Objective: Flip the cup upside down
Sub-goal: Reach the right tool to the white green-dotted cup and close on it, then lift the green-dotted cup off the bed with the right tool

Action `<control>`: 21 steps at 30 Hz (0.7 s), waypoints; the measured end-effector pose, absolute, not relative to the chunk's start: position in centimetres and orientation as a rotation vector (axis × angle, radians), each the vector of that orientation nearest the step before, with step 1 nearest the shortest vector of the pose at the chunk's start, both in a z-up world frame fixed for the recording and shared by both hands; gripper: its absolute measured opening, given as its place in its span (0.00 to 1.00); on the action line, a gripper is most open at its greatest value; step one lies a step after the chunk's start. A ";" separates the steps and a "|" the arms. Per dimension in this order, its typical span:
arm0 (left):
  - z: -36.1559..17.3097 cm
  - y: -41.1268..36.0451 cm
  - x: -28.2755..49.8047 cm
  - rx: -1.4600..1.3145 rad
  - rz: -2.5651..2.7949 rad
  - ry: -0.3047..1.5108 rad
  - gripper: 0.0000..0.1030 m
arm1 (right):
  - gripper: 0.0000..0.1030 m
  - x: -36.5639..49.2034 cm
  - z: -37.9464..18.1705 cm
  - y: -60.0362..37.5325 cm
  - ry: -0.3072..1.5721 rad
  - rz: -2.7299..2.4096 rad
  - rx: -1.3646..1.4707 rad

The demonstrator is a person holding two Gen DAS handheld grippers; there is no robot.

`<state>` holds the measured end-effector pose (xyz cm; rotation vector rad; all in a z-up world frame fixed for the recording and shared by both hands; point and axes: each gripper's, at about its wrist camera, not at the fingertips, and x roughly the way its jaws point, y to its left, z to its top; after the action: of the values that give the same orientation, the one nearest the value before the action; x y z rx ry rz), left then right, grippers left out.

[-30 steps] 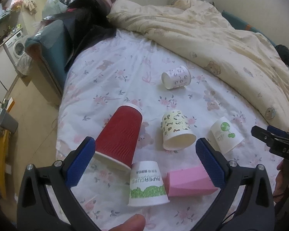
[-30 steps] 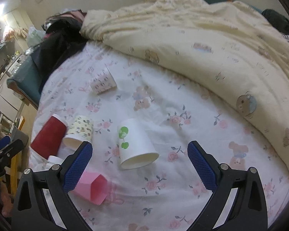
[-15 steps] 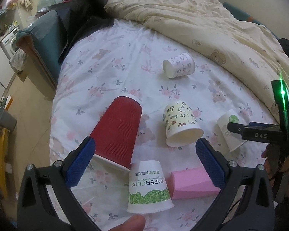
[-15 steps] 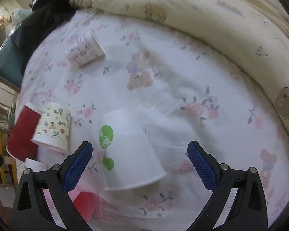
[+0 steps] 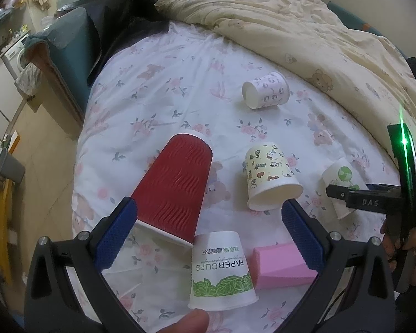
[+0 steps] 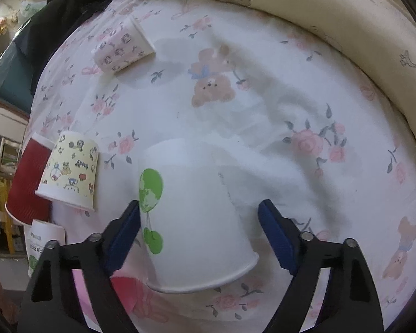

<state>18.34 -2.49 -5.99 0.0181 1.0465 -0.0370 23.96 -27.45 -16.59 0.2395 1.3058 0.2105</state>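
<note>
The right gripper's (image 5: 371,202) black bar covers part of the white cup with green balloons (image 5: 344,177) in the left view, so only its top and a bit of its rim show. In the right view the red ribbed cup (image 6: 27,183) is half behind the cartoon cup (image 6: 72,172), and the pink box (image 6: 124,291) is a blur behind the gripper's body.

The white cup with green balloons (image 6: 191,222) sits mouth down on the flowery bedsheet (image 6: 263,105). Its flat bottom points up and its wide rim is on the sheet. It is between the two blue pads of the right gripper (image 6: 199,233). The pads are apart. The left pad is right by the cup's side; I cannot tell if it touches.

The left gripper (image 5: 208,230) is wide open and holds nothing. Under it stands a cup (image 5: 222,272) with green leaves and the words "PAPER CUPS", read upside down, with small writing I cannot read. The bar on the right gripper says "DAS".

A small pink-print cup (image 5: 266,94) lies on its side farther back, near the cream blanket (image 5: 305,33).
</note>
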 end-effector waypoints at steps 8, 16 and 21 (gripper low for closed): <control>-5.1 -2.6 17.7 0.000 -0.054 1.044 1.00 | 0.62 22.8 -14.0 -26.9 1.259 0.232 0.201; -3.4 -2.6 13.7 0.011 -0.065 1.028 1.00 | 0.62 17.3 -8.9 -27.0 1.186 0.240 0.272; -1.4 -2.4 10.7 0.009 -0.054 1.000 1.00 | 0.62 13.1 -6.6 -26.6 1.163 0.248 0.290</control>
<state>10.72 -2.42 -1.41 0.0093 1.0000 -0.0544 13.10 -26.61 -6.64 0.2904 1.1629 0.2483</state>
